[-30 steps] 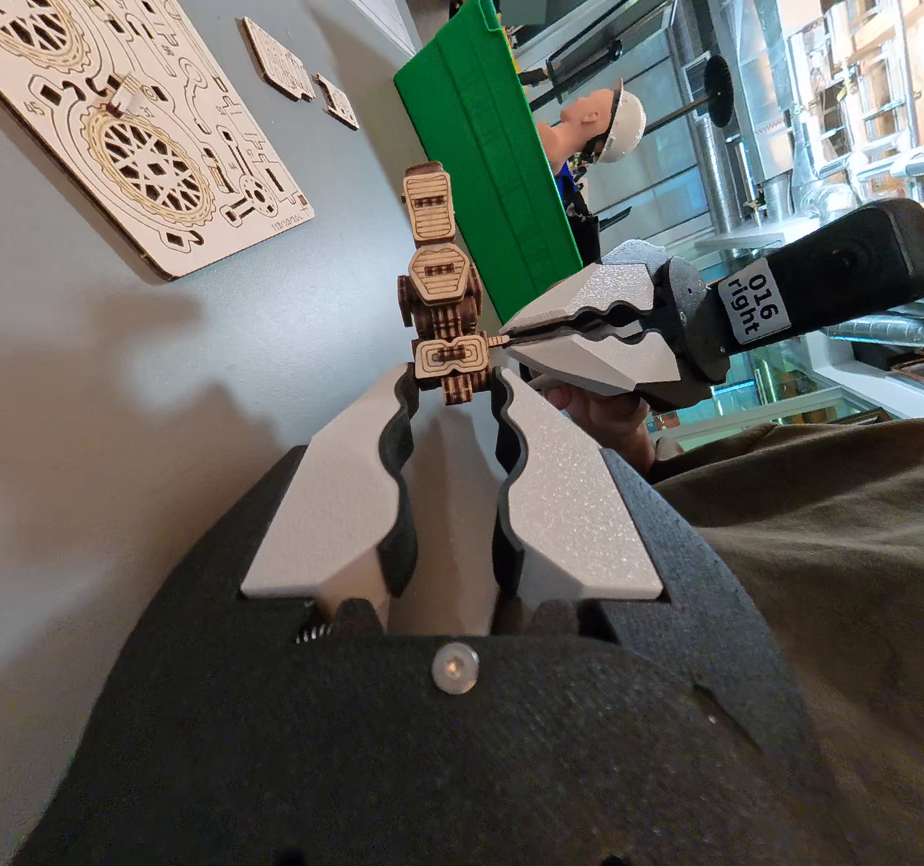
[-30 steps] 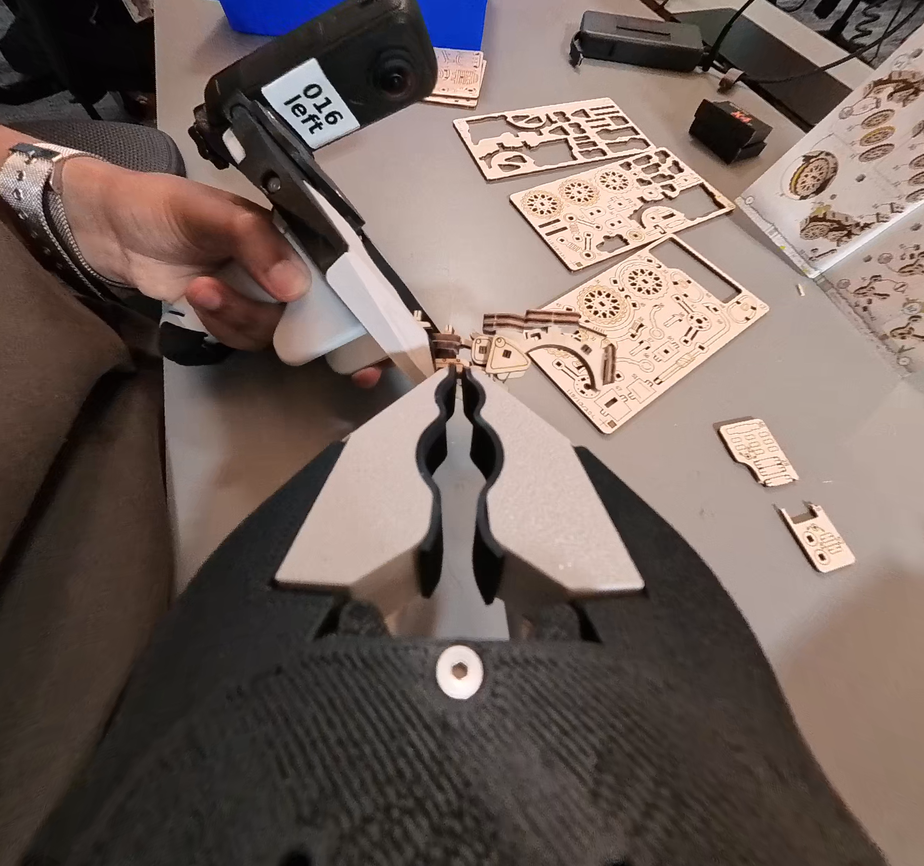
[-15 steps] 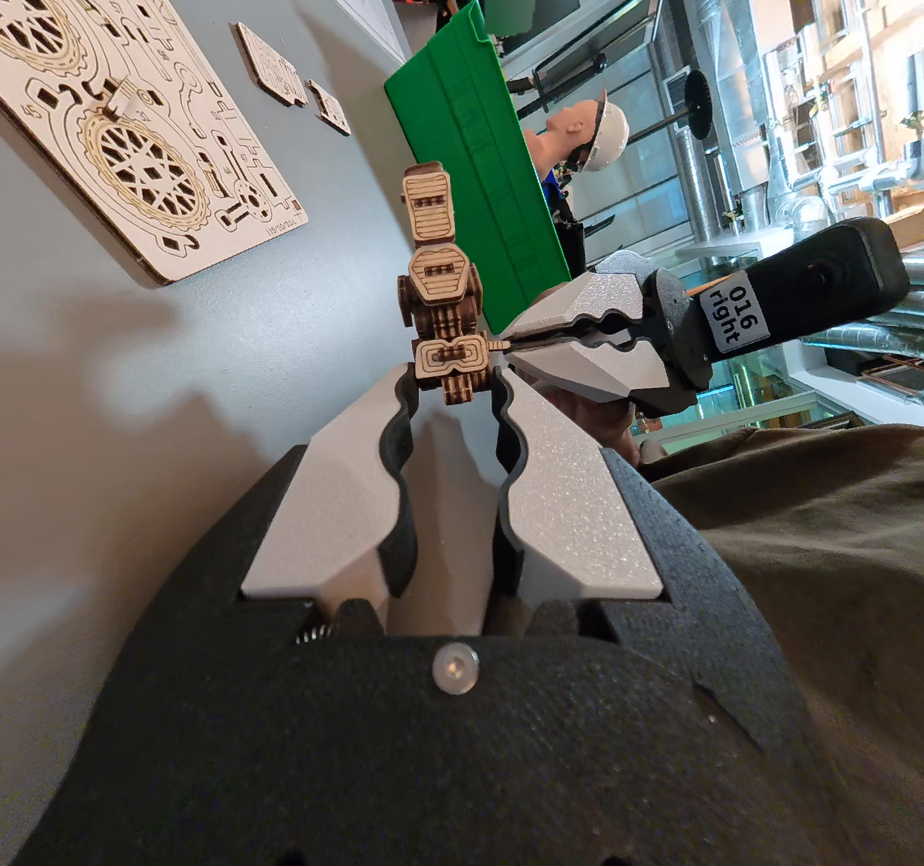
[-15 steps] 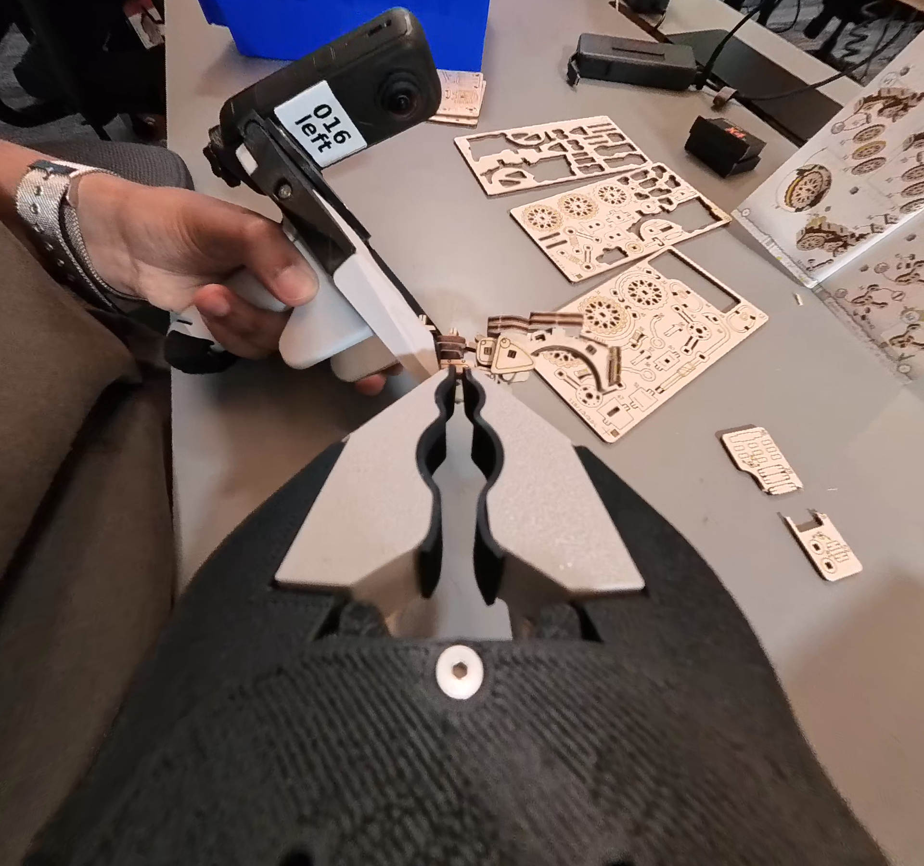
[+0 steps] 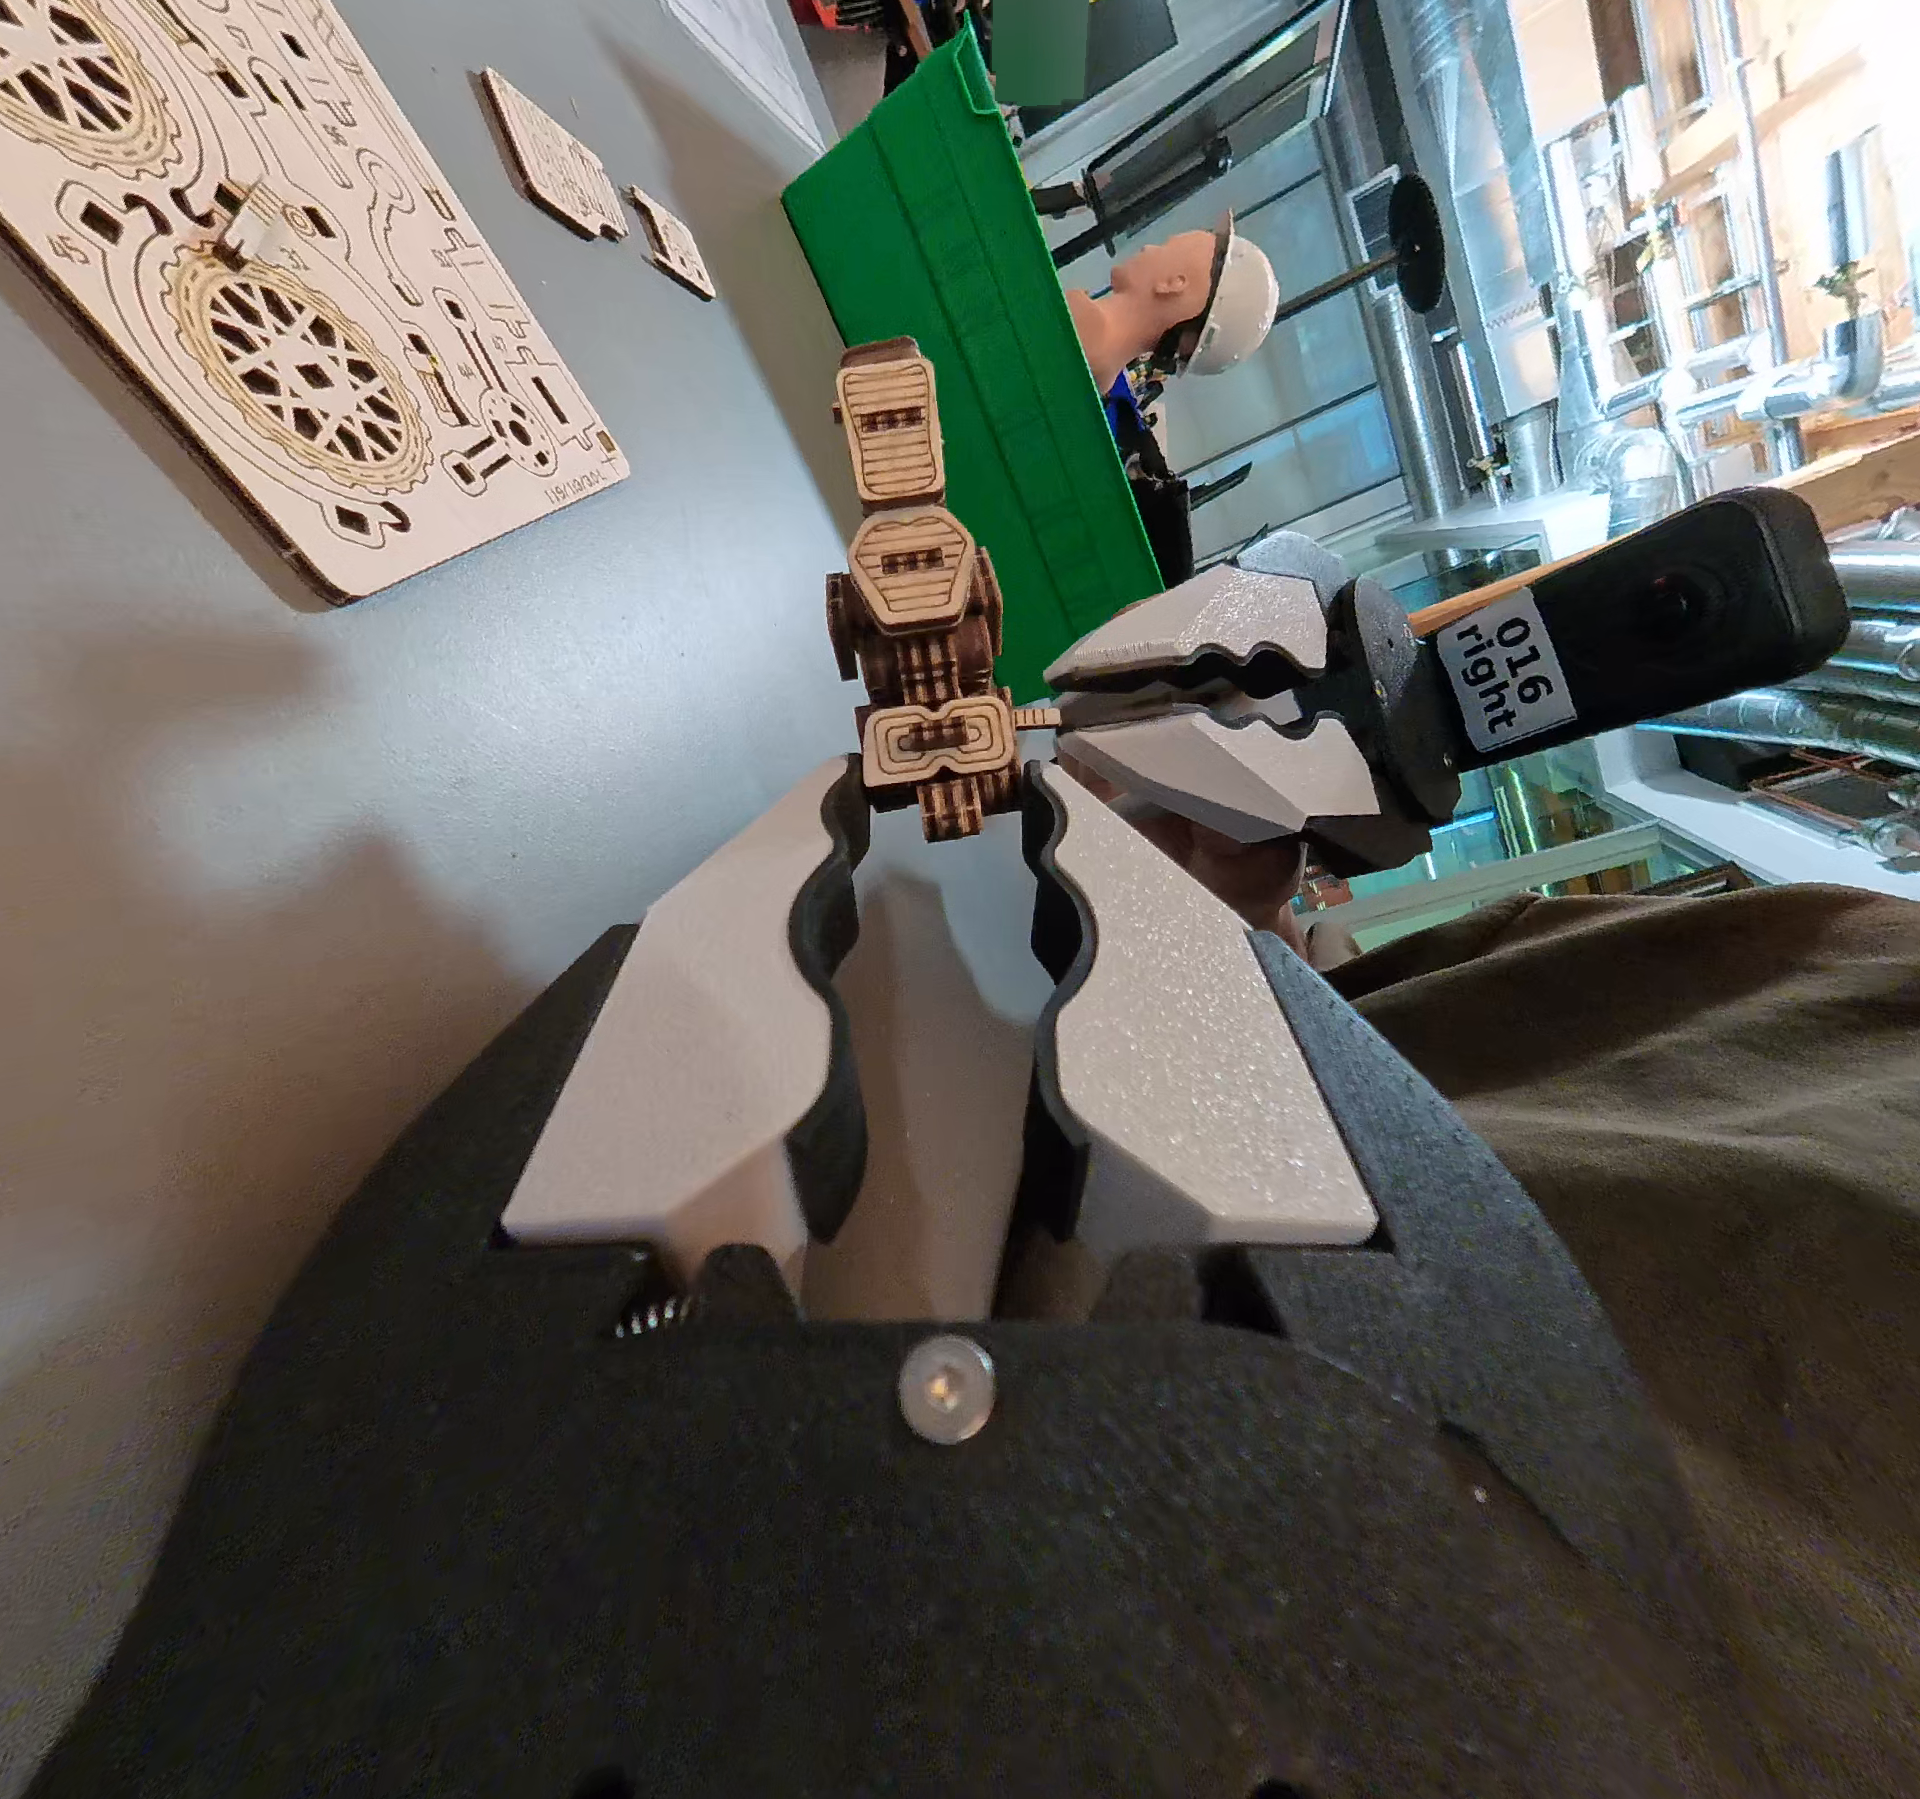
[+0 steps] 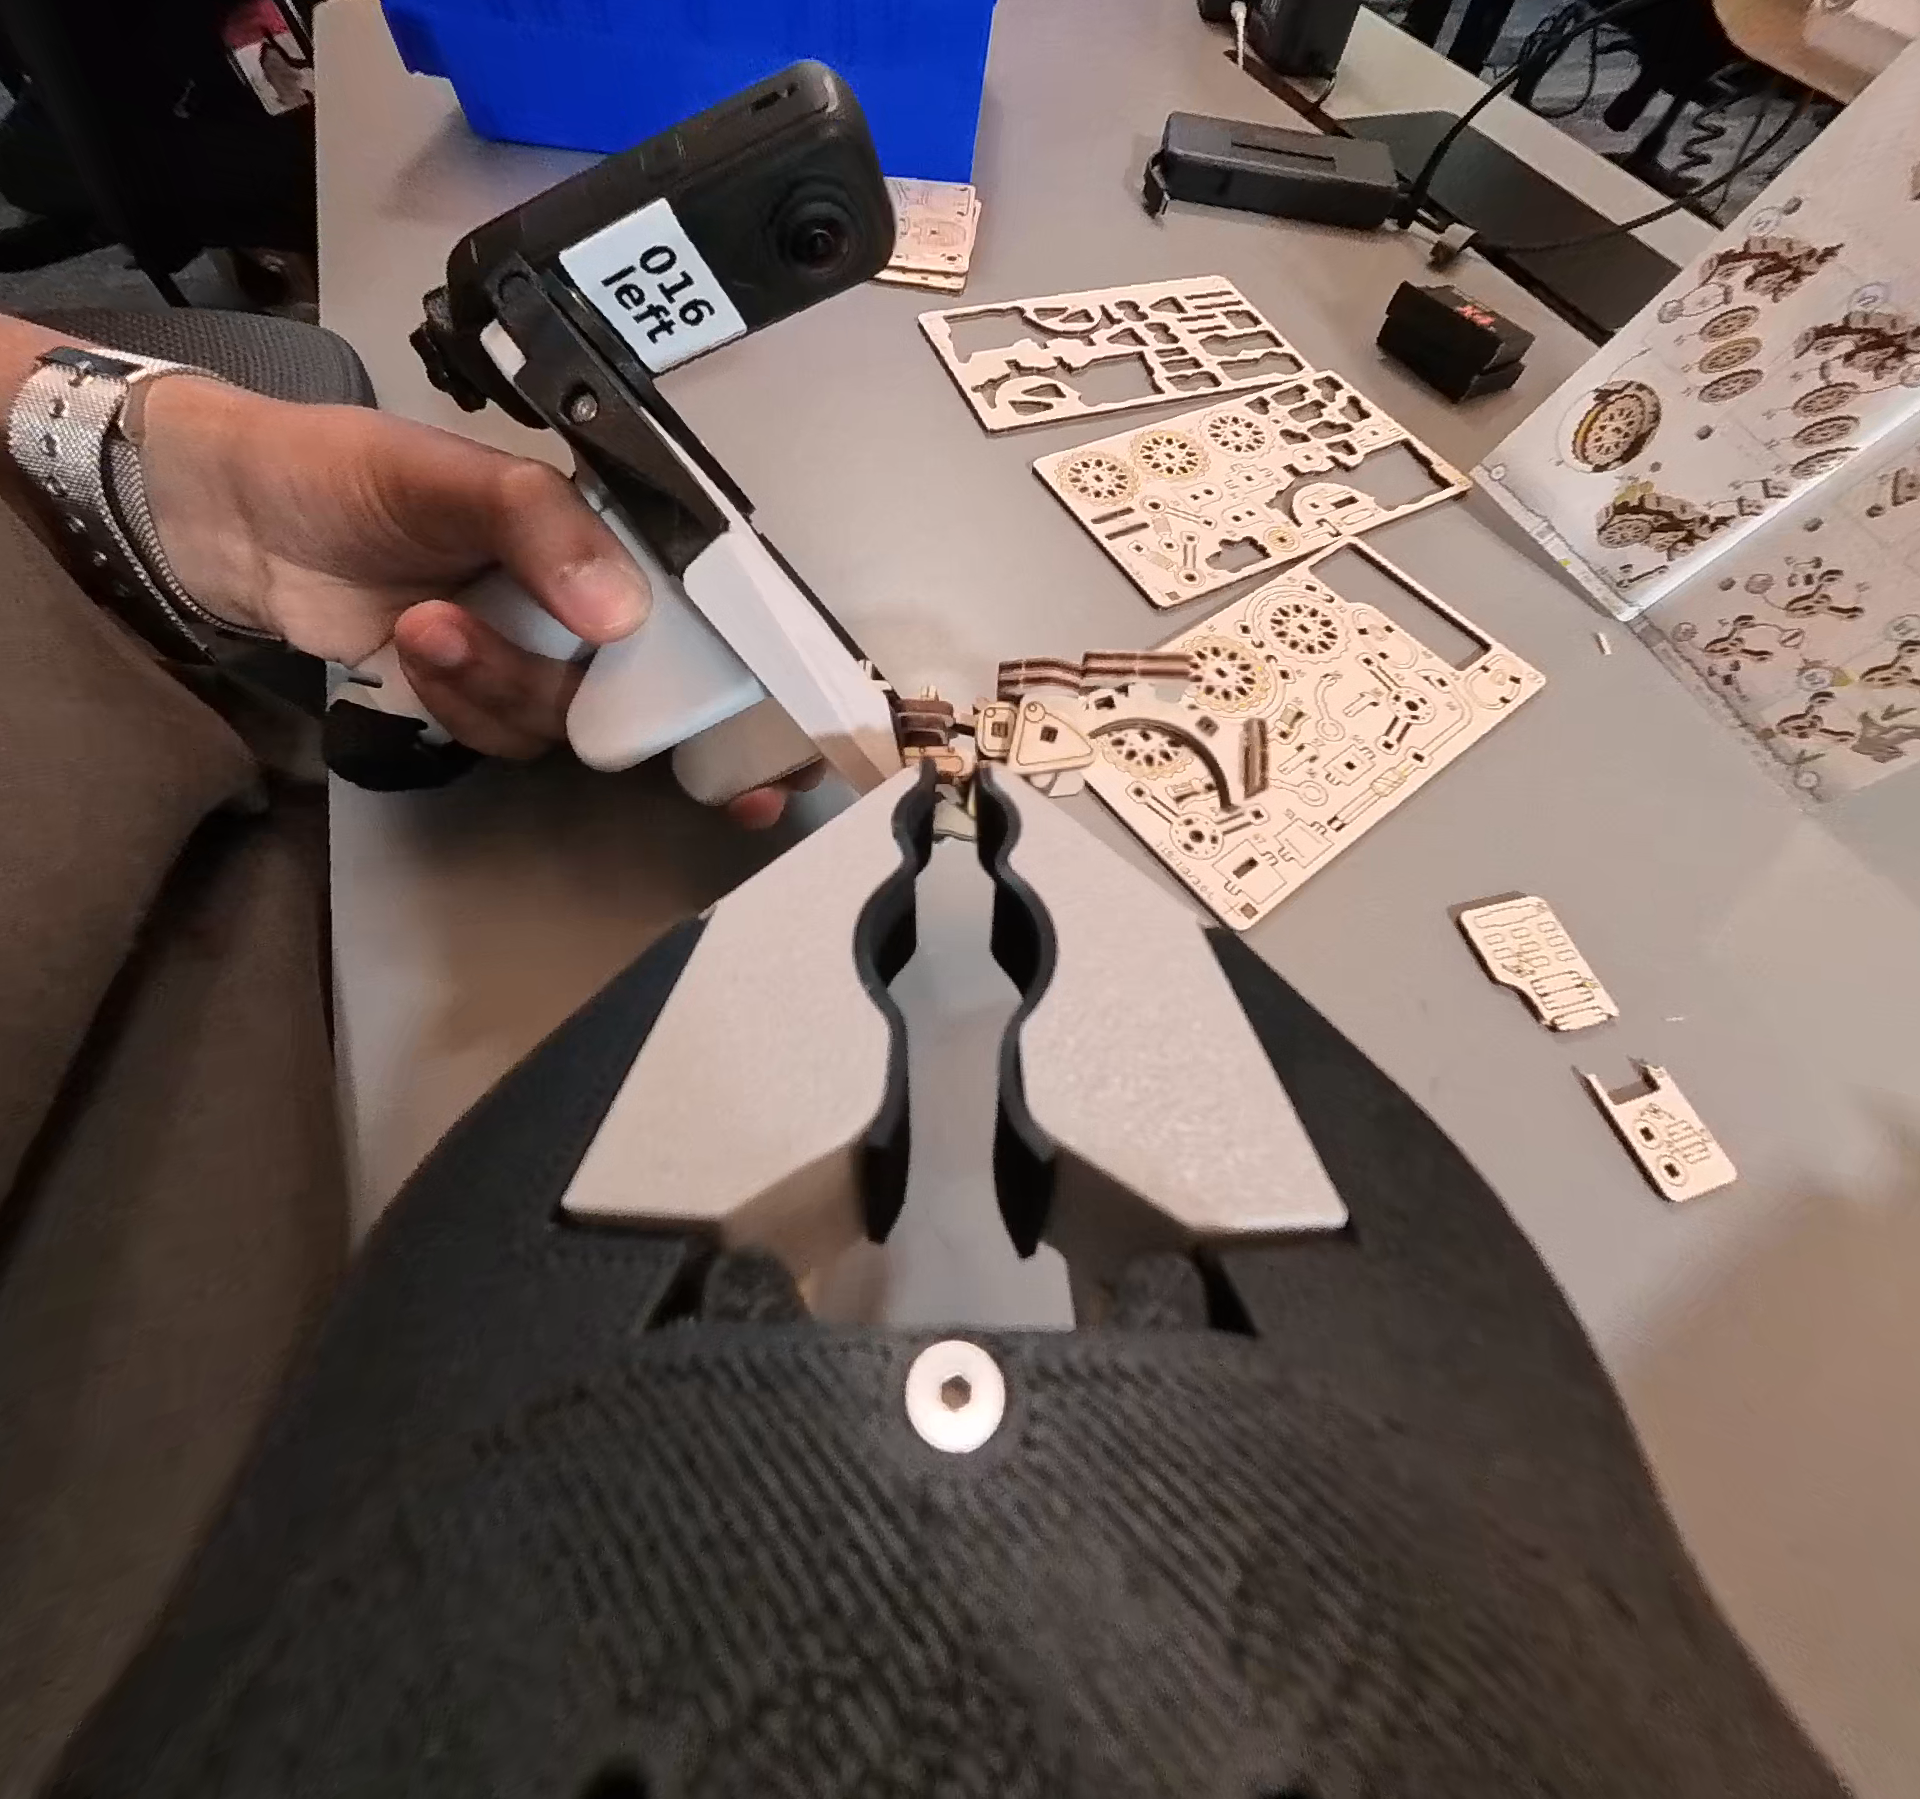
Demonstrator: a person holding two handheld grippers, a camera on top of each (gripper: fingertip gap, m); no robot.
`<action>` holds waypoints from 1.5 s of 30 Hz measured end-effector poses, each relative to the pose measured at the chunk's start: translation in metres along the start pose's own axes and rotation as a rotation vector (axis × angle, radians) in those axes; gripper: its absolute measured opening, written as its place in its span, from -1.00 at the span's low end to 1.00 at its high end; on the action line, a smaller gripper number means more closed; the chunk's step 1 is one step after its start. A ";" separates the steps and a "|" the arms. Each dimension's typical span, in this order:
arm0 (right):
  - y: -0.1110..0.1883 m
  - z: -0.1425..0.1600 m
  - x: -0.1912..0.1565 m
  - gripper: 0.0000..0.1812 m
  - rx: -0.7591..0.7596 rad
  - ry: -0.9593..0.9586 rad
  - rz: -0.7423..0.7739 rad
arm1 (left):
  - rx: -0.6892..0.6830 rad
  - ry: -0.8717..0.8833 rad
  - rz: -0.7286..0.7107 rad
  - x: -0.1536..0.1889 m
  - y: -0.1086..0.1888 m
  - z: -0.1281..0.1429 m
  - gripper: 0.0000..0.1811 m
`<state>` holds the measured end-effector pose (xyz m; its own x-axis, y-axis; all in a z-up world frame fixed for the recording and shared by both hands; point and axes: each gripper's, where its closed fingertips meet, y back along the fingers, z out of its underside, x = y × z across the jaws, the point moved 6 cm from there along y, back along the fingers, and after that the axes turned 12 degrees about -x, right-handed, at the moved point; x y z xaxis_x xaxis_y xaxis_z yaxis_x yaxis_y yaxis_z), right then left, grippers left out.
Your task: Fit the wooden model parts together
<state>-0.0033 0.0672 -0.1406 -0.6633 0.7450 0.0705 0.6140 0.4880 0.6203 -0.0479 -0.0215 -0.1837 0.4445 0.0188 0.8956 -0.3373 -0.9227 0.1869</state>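
My left gripper [image 5: 940, 793] is shut on the lower end of a small wooden model assembly [image 5: 914, 586] and holds it above the grey table [image 5: 364, 762]. The model's stacked ribbed plates point away from me. My right gripper [image 6: 951, 785] comes in from the side, tips against the model [image 6: 1039, 736], and is shut on a thin wooden peg [image 5: 1035, 716] that sticks out of the model's lowest block. In the left wrist view the right gripper [image 5: 1058, 713] shows on the right. In the right wrist view the left gripper [image 6: 878, 726] shows with a hand on its handle.
Three laser-cut wooden part sheets [image 6: 1340, 710] lie on the table beyond the model, with two small cut pieces [image 6: 1538, 965] to the right. An instruction sheet [image 6: 1745, 502], black boxes [image 6: 1273, 170] and a blue bin [image 6: 675, 4] stand farther back. A green bin [image 5: 966, 378] is nearby. Both grippers' tips are close together, under 4 cm apart.
Both grippers keep their grip on the model and the peg. The pair has shifted slightly over the table; the right gripper's body has tilted a little.
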 end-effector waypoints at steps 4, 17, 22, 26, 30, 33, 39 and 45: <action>0.004 -0.002 0.007 -0.82 0.059 -0.051 0.010 | 0.026 -0.008 0.014 0.000 0.002 -0.001 -0.71; -0.004 0.006 0.020 -0.50 0.280 -0.731 -0.533 | 0.178 -0.180 0.074 0.021 0.012 -0.013 -0.71; -0.004 0.002 0.017 -0.51 0.299 -0.744 -0.563 | 0.170 -0.225 0.064 0.026 0.008 -0.011 -0.71; -0.003 0.002 0.017 -0.59 0.315 -0.756 -0.591 | 0.166 -0.236 0.075 0.029 0.006 -0.010 -0.71; -0.001 0.001 0.014 -0.67 0.326 -0.747 -0.621 | 0.160 -0.232 0.087 0.029 0.006 -0.009 -0.71; -0.001 0.000 0.014 -0.69 0.328 -0.748 -0.636 | 0.156 -0.236 0.087 0.029 0.006 -0.009 -0.71; -0.001 0.000 0.013 -0.72 0.322 -0.751 -0.657 | 0.146 -0.239 0.088 0.029 0.007 -0.008 -0.71; 0.000 0.000 0.013 -0.72 0.343 -0.769 -0.685 | 0.147 -0.228 0.111 0.030 0.007 -0.008 -0.71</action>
<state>-0.0122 0.0771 -0.1402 -0.5381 0.2935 -0.7901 0.3815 0.9207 0.0822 -0.0436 -0.0245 -0.1522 0.5924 -0.1566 0.7903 -0.2776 -0.9605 0.0177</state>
